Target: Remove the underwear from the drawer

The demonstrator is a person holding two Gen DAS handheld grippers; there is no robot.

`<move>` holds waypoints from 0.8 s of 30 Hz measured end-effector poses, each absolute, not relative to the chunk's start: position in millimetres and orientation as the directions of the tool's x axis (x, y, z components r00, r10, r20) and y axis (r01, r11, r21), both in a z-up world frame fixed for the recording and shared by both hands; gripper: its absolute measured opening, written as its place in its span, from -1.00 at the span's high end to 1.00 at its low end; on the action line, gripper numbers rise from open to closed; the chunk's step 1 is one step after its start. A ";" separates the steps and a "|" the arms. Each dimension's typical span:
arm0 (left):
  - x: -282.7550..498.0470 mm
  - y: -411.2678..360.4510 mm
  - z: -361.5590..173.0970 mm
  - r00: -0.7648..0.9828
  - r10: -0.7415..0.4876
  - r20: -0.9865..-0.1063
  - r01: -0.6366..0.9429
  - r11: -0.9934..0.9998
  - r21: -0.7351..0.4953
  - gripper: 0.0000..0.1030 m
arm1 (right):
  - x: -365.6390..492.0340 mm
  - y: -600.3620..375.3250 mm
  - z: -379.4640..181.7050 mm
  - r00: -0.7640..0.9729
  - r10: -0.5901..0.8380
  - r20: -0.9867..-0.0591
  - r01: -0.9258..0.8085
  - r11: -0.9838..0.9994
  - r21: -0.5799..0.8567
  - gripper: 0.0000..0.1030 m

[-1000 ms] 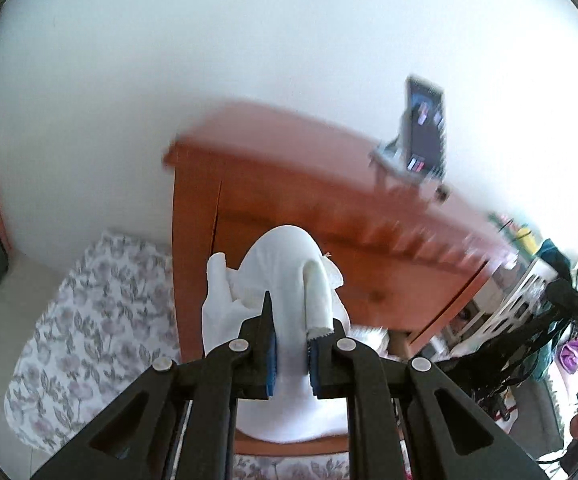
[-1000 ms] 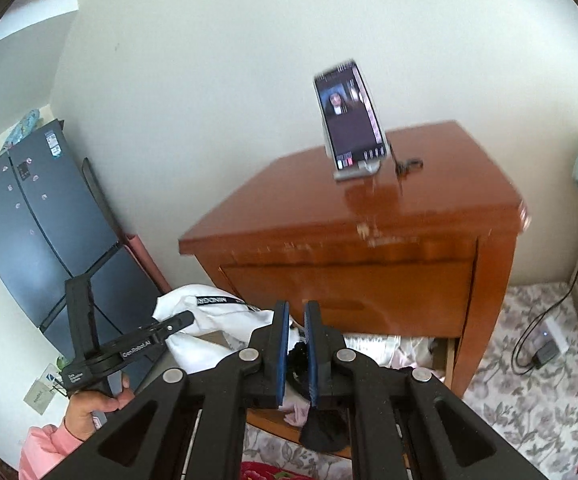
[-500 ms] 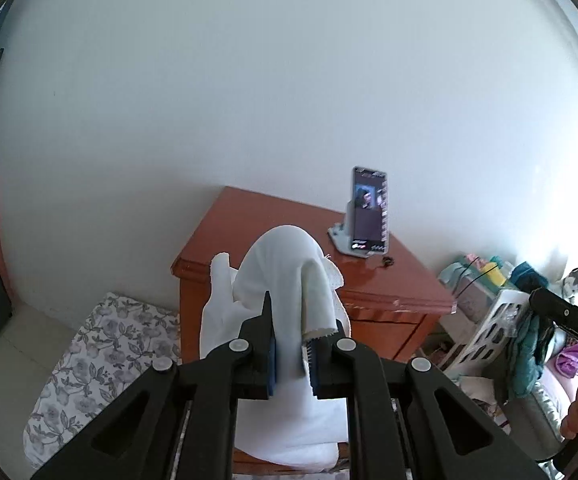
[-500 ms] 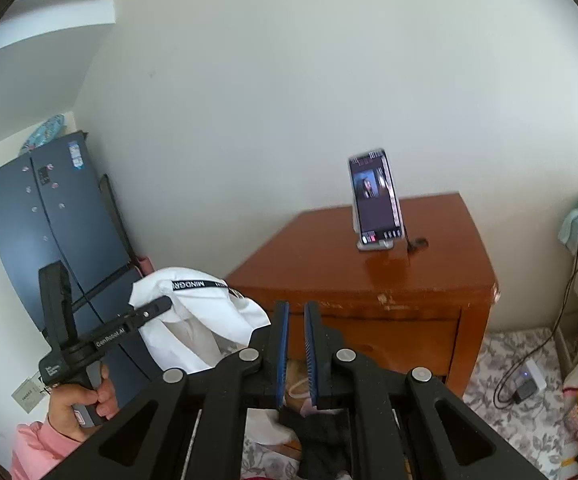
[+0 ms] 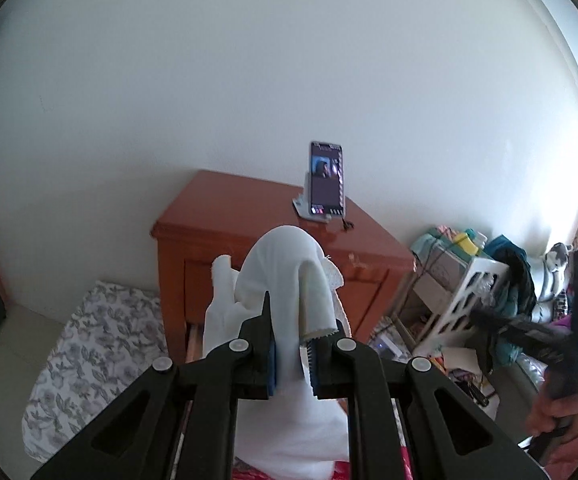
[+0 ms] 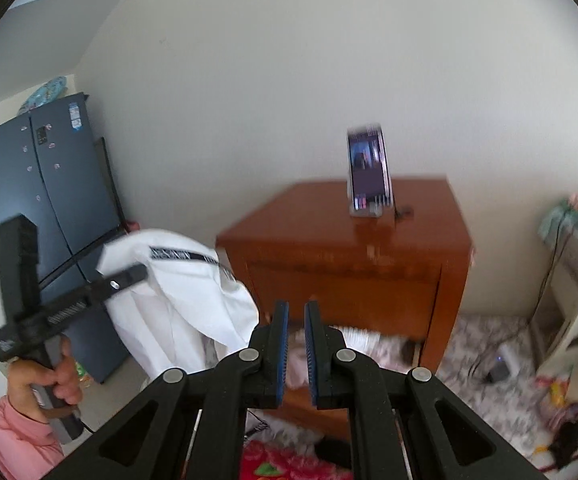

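White underwear [image 5: 285,264] with a black-lettered waistband [image 6: 185,256] hangs draped over my left gripper [image 5: 291,320], which is shut on the cloth. In the right wrist view the left gripper [image 6: 135,273] holds it up at the left, away from the wooden nightstand [image 6: 353,256]. The lower drawer [image 6: 369,338] stands open with blurred clothes inside. My right gripper [image 6: 296,320] is shut with nothing between its blue pads and hovers in front of the drawer. It shows as a dark blur [image 5: 485,316] at the right of the left wrist view.
A phone on a stand [image 5: 326,178] sits on the nightstand top. A dark fridge [image 6: 49,184] stands at the left. A white basket rack [image 5: 465,304] with piled clothes is at the right. A floral mat [image 5: 89,344] and a charger with cables [image 6: 501,364] lie on the floor.
Both grippers have drawn back and up from the nightstand, which now looks smaller and farther. The white underwear has travelled with the left gripper, clear of the drawer.
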State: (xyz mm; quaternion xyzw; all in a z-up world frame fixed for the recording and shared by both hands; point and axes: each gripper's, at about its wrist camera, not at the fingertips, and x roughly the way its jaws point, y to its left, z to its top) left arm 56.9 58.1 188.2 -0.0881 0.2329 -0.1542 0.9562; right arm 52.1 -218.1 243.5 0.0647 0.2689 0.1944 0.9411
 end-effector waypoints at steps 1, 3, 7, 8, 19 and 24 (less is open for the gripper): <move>55.4 58.6 180.3 0.839 -0.347 -0.420 0.257 0.932 -0.256 0.76 | 56.1 -220.2 227.9 0.761 0.406 -0.506 -0.327 0.914 0.242 0.82; 53.2 58.6 167.8 0.828 -0.369 -0.422 0.270 0.922 -0.277 0.75 | 61.8 -224.1 197.4 0.730 0.403 -0.553 -0.315 0.915 0.250 0.82; 47.6 58.9 139.9 0.838 -0.363 -0.407 0.263 0.923 -0.281 0.75 | 70.1 -227.0 133.7 0.671 0.382 -0.635 -0.304 0.923 0.234 0.82; 45.2 59.4 130.5 0.841 -0.362 -0.401 0.262 0.922 -0.285 0.75 | 69.0 -227.5 120.4 0.659 0.384 -0.647 -0.310 0.922 0.232 0.82; 48.5 79.1 51.5 0.825 -0.323 -0.463 0.186 0.930 -0.317 0.75 | 76.6 -234.4 -6.0 0.510 0.381 -0.771 -0.357 0.910 0.213 0.53; 63.9 92.3 28.1 0.813 -0.302 -0.498 0.133 0.929 -0.346 0.75 | 91.8 -278.3 -47.7 0.475 0.386 -0.791 -0.286 0.918 0.276 0.47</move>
